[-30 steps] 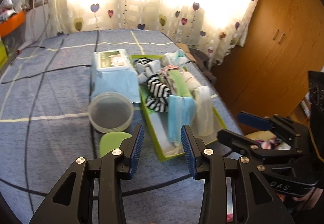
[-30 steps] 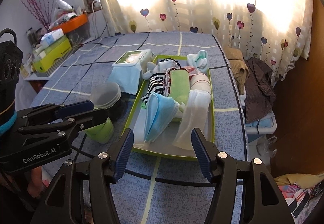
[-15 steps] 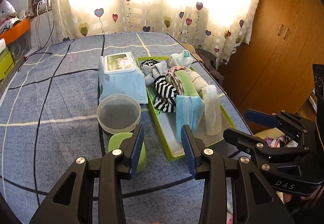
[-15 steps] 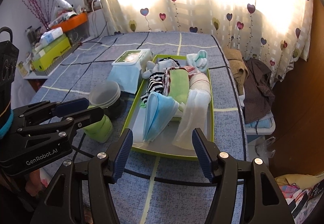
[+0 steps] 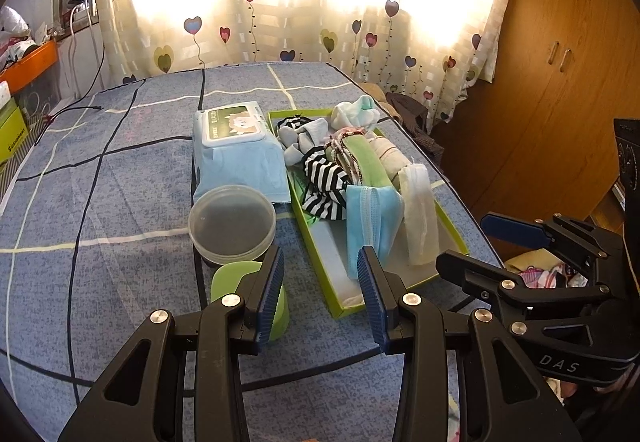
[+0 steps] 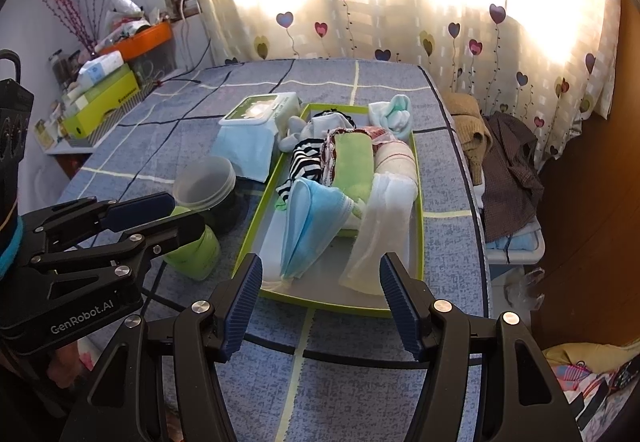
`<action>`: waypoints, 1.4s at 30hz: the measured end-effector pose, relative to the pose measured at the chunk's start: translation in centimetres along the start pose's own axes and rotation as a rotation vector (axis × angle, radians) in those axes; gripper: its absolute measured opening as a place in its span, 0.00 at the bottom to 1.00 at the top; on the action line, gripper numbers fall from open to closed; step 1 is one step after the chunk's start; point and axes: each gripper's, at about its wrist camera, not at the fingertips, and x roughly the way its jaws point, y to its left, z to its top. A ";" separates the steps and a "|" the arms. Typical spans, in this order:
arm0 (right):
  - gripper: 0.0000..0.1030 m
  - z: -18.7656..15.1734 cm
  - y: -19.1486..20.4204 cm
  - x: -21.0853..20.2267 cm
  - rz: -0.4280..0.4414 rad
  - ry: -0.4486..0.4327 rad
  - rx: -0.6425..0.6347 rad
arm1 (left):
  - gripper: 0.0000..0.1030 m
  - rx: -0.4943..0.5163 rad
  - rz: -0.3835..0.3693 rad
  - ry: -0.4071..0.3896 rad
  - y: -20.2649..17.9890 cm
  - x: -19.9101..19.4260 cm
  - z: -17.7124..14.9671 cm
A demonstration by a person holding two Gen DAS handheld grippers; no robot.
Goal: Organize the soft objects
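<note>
both pairs of fingers, left gripper [image 5: 320, 290] and right gripper [image 6: 320, 302], stand apart and empty before the green tray [image 6: 419, 226]; best take one blue mask [image 6: 312, 218] by its near end, gently.

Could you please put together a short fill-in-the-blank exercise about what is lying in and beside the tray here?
1. The blue face mask lies in a tray whose rim is ____ in colour.
2. The striped cloth has black and ____ stripes.
3. The wipes pack lies ____ the tray, on the bedspread.
4. Both the left gripper and the right gripper are ____ and hold nothing.

Missing words: green; white; outside; open
</note>
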 end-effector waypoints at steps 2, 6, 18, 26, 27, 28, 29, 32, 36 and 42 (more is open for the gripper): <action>0.60 0.0 0.0 0.0 0.000 0.000 -0.001 | 0.39 0.001 0.004 -0.002 0.0 0.0 0.0; 0.60 0.0 0.0 0.0 0.000 0.003 0.001 | 0.39 0.001 0.004 -0.001 0.0 0.0 0.0; 0.60 0.0 0.0 0.2 0.000 0.006 0.000 | 0.39 0.003 0.002 0.004 -0.2 0.2 -0.1; 0.61 0.0 0.0 0.2 0.001 0.007 -0.001 | 0.39 0.004 0.005 0.005 -0.2 0.2 -0.1; 0.61 0.0 -0.1 0.2 0.002 0.007 -0.001 | 0.39 0.004 0.009 0.005 -0.1 0.2 -0.1; 0.61 -0.1 -0.1 0.2 0.001 0.008 -0.001 | 0.39 0.004 0.011 0.005 -0.1 0.2 -0.1; 0.61 0.0 0.1 0.1 0.000 0.008 0.000 | 0.39 0.003 0.012 0.006 -0.1 0.2 0.0; 0.61 -0.1 0.0 0.2 0.000 0.008 0.000 | 0.39 0.002 0.008 0.007 -0.1 0.2 0.0; 0.61 -0.1 0.0 0.2 -0.001 0.009 0.000 | 0.39 0.017 0.024 0.001 -0.4 0.0 0.0; 0.61 -0.2 -0.1 0.2 0.000 0.010 -0.002 | 0.39 0.020 0.021 0.005 -0.6 0.0 0.0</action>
